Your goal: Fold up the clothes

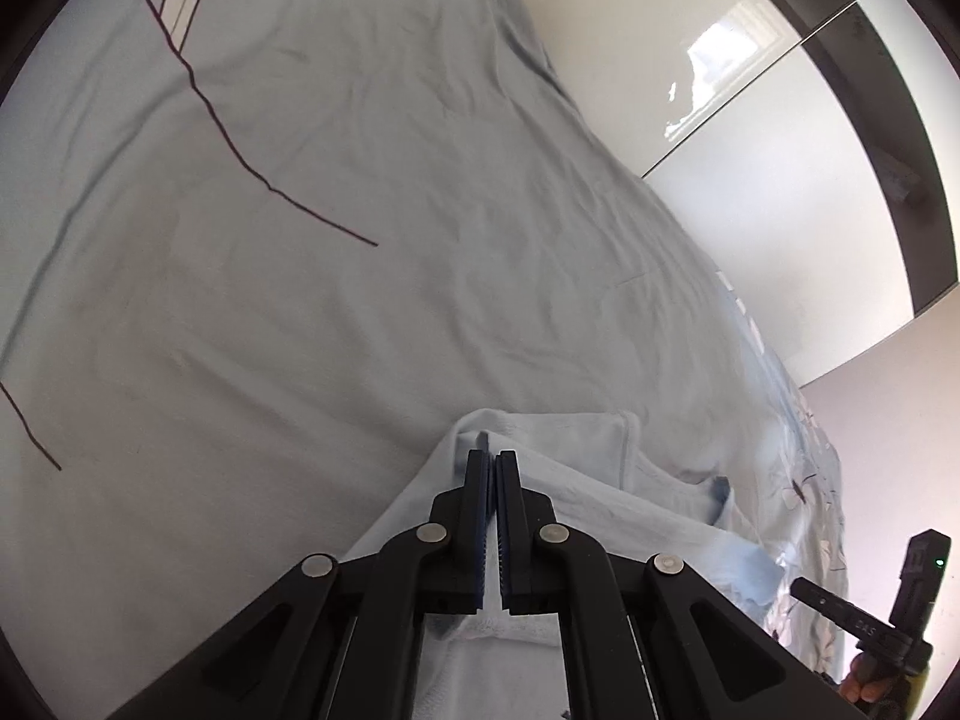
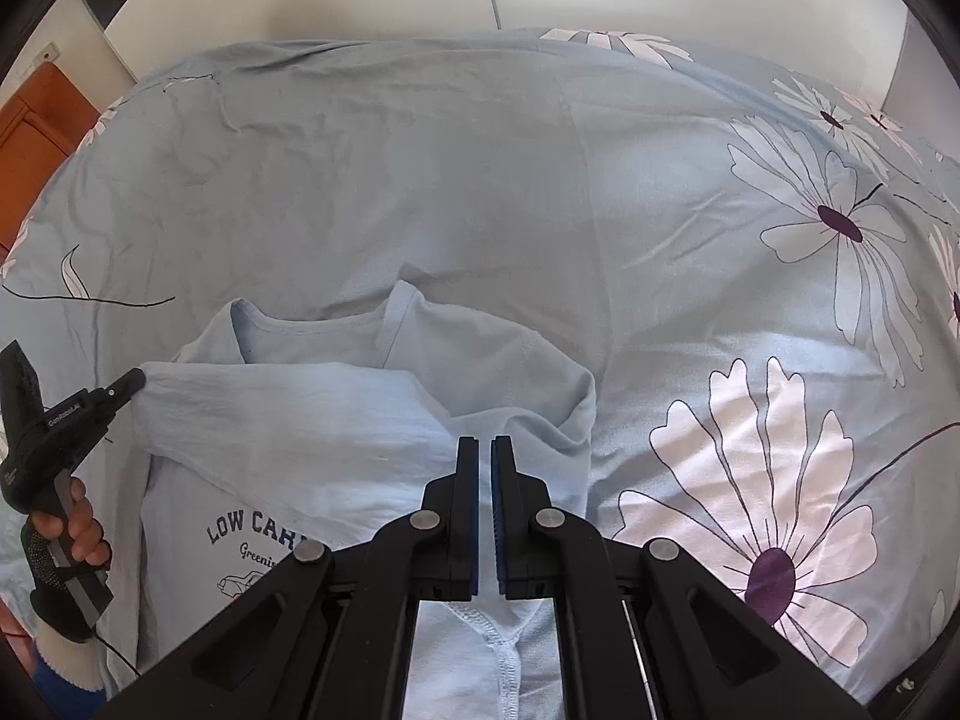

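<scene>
A pale blue T-shirt (image 2: pixel 336 420) lay partly folded on a bed, over a blue duvet (image 2: pixel 480 180) printed with large white flowers. Its lower part was doubled up over the chest, half covering dark lettering (image 2: pixel 255 525); the collar (image 2: pixel 300 324) and one sleeve (image 2: pixel 498 354) stayed exposed beyond the fold.

The right gripper (image 2: pixel 485 450) had its jaws pressed together on a stitched hem of the shirt, the cloth running up between the fingers. The left gripper (image 1: pixel 491 462) likewise pinched a fold of the shirt (image 1: pixel 540 450) between nearly touching jaws. From the right wrist view, that left gripper (image 2: pixel 135 381) met the fold's left corner, with the holder's hand (image 2: pixel 84 531) wrapped around its handle.

Beyond the shirt, the duvet (image 1: pixel 300 300) stretched wide and bare toward the far edge of the bed, wrinkled but flat. To the shirt's right, a big flower (image 2: pixel 762 516) marked equally bare bedding. Glossy white panels (image 1: pixel 750 120) bordered the bed's far side, and an orange-brown wooden surface (image 2: pixel 36 138) showed past its left corner.
</scene>
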A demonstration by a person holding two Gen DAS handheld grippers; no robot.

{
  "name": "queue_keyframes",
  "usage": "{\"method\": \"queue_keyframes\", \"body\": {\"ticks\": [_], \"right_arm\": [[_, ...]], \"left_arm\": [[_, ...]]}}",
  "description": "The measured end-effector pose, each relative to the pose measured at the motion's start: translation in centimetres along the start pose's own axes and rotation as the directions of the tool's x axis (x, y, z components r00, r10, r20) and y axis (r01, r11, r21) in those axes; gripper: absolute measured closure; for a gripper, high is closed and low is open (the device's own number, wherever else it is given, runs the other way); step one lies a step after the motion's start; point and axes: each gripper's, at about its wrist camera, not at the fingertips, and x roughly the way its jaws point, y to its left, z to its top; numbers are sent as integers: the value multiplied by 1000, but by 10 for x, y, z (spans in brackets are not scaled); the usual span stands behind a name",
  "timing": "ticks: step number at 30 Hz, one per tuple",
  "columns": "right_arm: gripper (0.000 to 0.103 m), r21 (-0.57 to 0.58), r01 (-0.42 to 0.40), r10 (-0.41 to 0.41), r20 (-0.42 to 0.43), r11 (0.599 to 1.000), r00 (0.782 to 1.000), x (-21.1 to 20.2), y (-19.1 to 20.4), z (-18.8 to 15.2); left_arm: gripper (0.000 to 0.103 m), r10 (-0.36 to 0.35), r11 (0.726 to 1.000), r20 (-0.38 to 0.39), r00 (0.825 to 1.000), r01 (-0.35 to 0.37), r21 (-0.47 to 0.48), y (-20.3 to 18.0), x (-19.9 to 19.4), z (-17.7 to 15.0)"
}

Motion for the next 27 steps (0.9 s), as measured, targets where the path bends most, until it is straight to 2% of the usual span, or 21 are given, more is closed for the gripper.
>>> {"method": "queue_keyframes", "body": {"ticks": [4, 7, 9, 11, 13, 16, 18, 20, 23, 25, 27], "right_arm": [[99, 1, -13, 13, -18, 1000, 1000, 5, 7, -5], [99, -3, -25, 25, -21, 1000, 999, 6, 14, -9], [99, -6, -39, 39, -18, 999, 999, 4, 20, -11], [99, -19, -65, 65, -12, 998, 998, 2, 30, -15], [99, -45, -103, 103, -13, 994, 995, -1, 46, -22], [99, -84, -168, 165, -46, 982, 985, 3, 74, -41], [99, -97, -256, 247, -97, 962, 964, 10, 101, -61], [99, -109, -352, 334, -157, 929, 929, 18, 133, -84], [99, -124, -493, 453, -254, 861, 855, 32, 190, -124], [96, -124, -562, 504, -317, 818, 803, 41, 227, -151], [81, -112, -618, 542, -378, 778, 750, 50, 262, -176]], "left_arm": [[100, 55, 998, -76, 996, -54, 22, 2, 23, 1], [98, -13, 1000, -103, 995, 14, 1, 2, 21, 4], [92, -27, 1000, -98, 995, 27, 0, 6, 6, 7], [76, -40, 999, -94, 995, 40, -2, 9, -10, 11], [69, -55, 998, -74, 996, 55, 5, 20, -40, 7], [58, -23, 998, -54, 998, 26, 51, 40, -87, -11], [58, 24, 995, -42, 999, -20, 94, 50, -117, -27], [56, 78, 993, -15, 997, -76, 89, 71, -145, -44], [53, 136, 990, 17, 991, -137, 40, 103, -182, -63], [53, 144, 990, 40, 989, -144, -15, 121, -202, -71], [52, 141, 989, 76, 987, -137, -57, 133, -219, -74]]}}
